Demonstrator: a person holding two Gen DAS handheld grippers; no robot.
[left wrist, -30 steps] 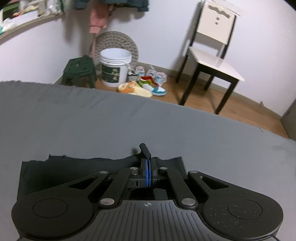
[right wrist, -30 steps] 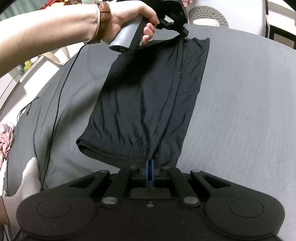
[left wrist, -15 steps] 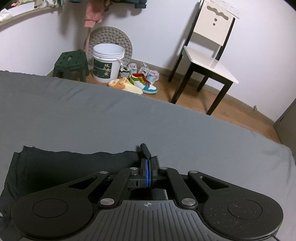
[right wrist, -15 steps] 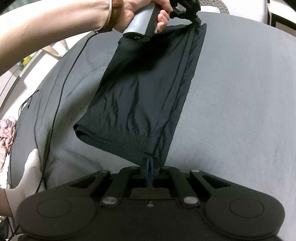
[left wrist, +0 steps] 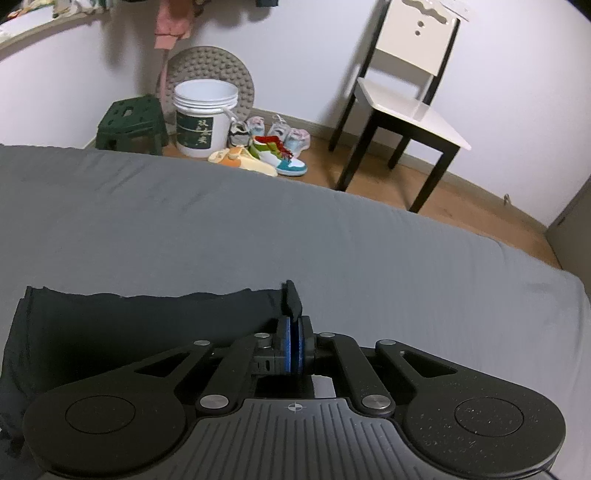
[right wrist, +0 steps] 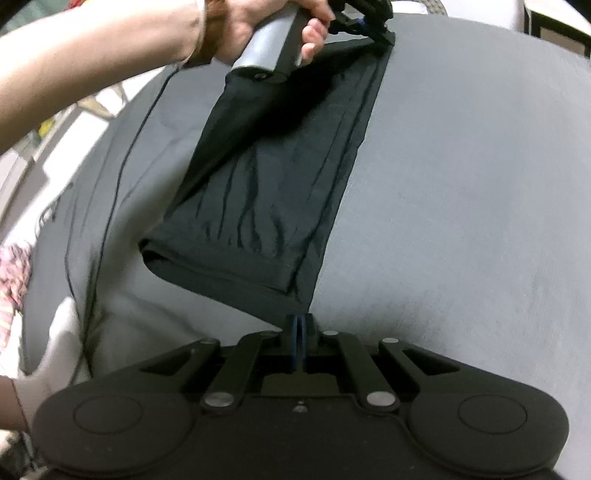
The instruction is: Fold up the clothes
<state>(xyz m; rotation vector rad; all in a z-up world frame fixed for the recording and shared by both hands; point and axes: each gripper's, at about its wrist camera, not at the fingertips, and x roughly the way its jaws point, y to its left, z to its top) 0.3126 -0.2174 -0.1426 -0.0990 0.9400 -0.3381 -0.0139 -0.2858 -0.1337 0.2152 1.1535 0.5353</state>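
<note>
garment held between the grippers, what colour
Plain black garment, best seen in the right wrist view.

Left gripper (left wrist: 293, 325) — seemingly pinching black garment (left wrist: 147, 325)

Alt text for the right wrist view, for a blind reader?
A black garment is stretched above a grey bed between two shut grippers: the right gripper pinches its near corner, the hand-held left gripper its far corner.

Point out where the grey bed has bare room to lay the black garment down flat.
Bare sheet lies wide open to the right of the black garment, out to the bed's edge, and beyond its far hem toward the chair. Left of it is tighter: a thin cable trails there. Both the left gripper and right gripper are shut on cloth.
</note>
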